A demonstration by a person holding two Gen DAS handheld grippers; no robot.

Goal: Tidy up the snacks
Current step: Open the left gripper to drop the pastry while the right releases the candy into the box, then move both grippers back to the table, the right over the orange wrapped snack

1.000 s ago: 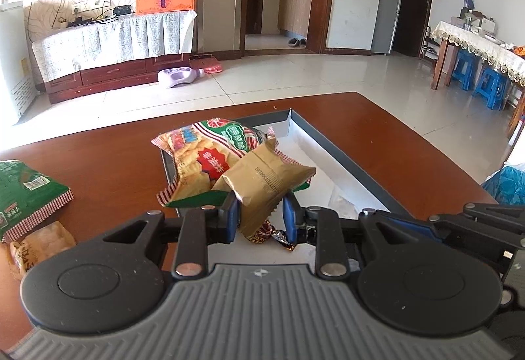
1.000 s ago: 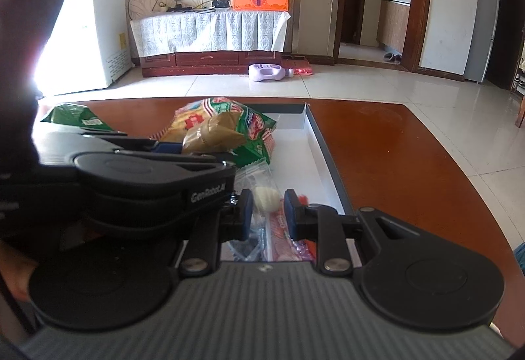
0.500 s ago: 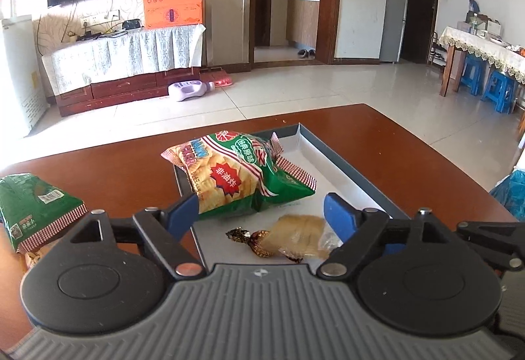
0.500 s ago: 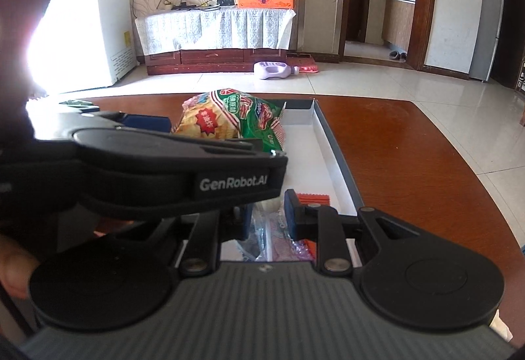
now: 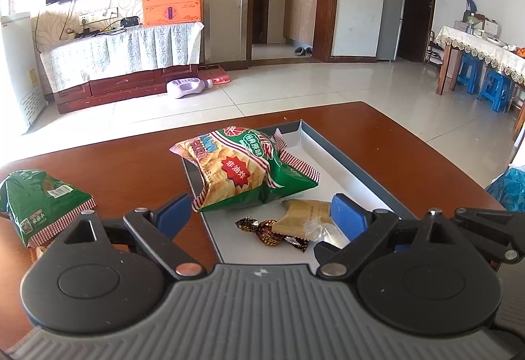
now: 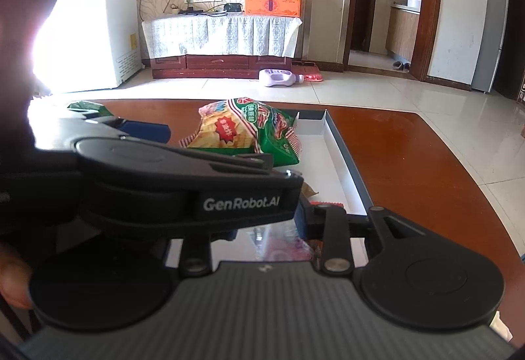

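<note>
A grey tray (image 5: 344, 160) with a white floor lies on the brown table. In it lie a green-and-yellow chip bag (image 5: 242, 166), a tan snack packet (image 5: 305, 215) and a dark foil candy (image 5: 269, 230). My left gripper (image 5: 261, 210) is open and empty above the tan packet. My right gripper (image 6: 265, 225) is partly hidden by the left gripper's body (image 6: 183, 186); its jaws stand a little apart around a clear pink-and-red packet (image 6: 288, 242) over the tray's near end. The chip bag (image 6: 249, 130) also shows in the right wrist view.
A green snack bag (image 5: 39, 199) lies on the table left of the tray, with a pale packet edge under it. The table edge (image 6: 466, 183) runs along the right. A blue bag (image 5: 508, 186) sits off the table at right.
My left gripper has opened and dropped the tan packet into the tray beside the candy, then pulled back. My right gripper's jaws have widened slightly around the clear packet.
</note>
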